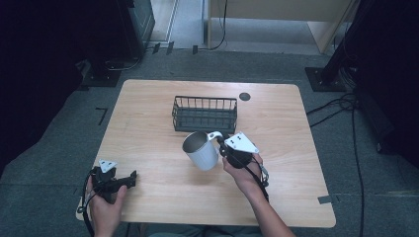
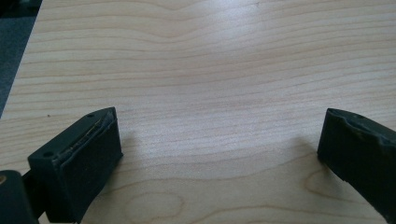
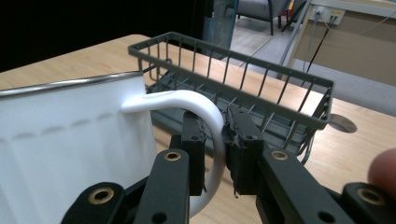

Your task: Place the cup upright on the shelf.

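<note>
Pinched in my right claw (image 3: 215, 154) by its handle, the white mug (image 1: 200, 150) hangs tilted just short of the wire basket (image 1: 204, 114), placing left; left claw (image 2: 219, 154) spread, idle.

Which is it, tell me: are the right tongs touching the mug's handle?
Touching. The right gripper view shows the right tongs clamped on both sides of the white mug's handle.
</note>
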`<state>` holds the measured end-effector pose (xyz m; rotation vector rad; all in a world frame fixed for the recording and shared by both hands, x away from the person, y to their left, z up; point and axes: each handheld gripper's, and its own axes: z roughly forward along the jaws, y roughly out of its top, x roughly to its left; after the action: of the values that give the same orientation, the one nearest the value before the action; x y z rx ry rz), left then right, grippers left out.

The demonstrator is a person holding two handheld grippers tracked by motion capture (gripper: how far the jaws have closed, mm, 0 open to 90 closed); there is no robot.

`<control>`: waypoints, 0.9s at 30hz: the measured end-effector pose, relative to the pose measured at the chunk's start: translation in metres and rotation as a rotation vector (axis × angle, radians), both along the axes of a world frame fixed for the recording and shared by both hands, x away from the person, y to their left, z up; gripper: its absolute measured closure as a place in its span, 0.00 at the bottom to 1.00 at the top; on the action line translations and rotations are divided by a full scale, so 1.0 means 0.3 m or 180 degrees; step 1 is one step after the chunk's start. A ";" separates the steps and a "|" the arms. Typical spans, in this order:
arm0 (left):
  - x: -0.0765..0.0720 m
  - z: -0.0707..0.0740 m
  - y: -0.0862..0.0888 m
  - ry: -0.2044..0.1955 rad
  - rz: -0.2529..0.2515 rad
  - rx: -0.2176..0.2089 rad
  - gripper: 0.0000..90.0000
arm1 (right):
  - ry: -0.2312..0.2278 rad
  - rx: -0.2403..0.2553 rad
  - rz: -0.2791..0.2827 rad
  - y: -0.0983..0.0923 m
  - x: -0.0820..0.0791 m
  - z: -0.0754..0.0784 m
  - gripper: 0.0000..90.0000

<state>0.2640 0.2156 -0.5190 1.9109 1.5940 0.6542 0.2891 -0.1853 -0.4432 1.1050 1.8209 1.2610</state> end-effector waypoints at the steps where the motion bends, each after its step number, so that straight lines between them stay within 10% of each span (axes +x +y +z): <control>1: 0.000 0.000 0.000 -0.0001 0.0000 -0.0001 0.00 | -0.0005 0.0010 -0.0011 -0.001 0.007 0.006 0.87; 27: 0.000 0.000 0.000 -0.0002 0.0003 -0.0001 0.00 | -0.0102 0.0116 -0.0384 -0.042 0.185 0.148 0.87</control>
<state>0.2641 0.2155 -0.5191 1.9097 1.5946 0.6547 0.3446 -0.1978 -0.3988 1.1896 1.6877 1.2383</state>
